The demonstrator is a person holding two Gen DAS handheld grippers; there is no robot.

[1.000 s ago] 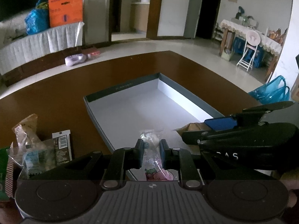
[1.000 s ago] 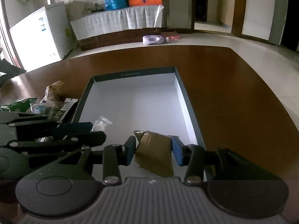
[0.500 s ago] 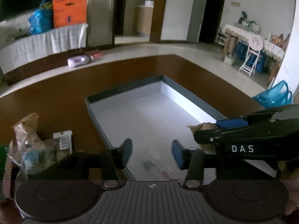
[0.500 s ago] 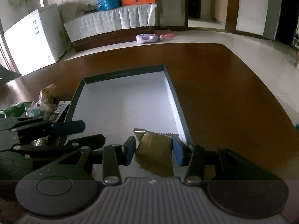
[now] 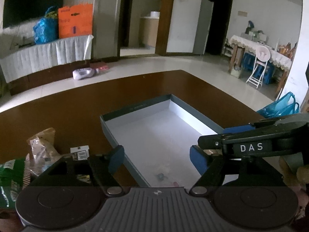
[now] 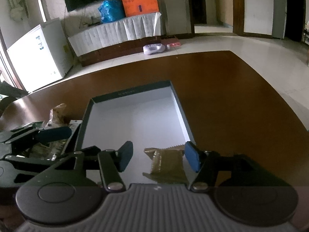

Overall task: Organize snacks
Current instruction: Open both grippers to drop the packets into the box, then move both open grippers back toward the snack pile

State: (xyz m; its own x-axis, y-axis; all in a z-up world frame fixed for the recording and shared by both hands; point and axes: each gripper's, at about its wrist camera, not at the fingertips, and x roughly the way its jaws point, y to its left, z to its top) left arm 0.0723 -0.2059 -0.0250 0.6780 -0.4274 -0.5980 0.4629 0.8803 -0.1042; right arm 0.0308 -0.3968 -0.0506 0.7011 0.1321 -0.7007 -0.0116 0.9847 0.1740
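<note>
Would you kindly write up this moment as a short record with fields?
Box: open grey box on the brown table
Left gripper: jaws just opened, nothing gripped; clear packet lies in the box below
Right gripper: jaws just opened; gold packet lies loose between them in the box
Still to sort: snack pile left of the box

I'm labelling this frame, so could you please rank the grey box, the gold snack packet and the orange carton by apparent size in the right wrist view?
1. Grey box, by far the largest.
2. Gold snack packet and orange carton look roughly alike; the carton stands far back, so I won't rank them.
</note>
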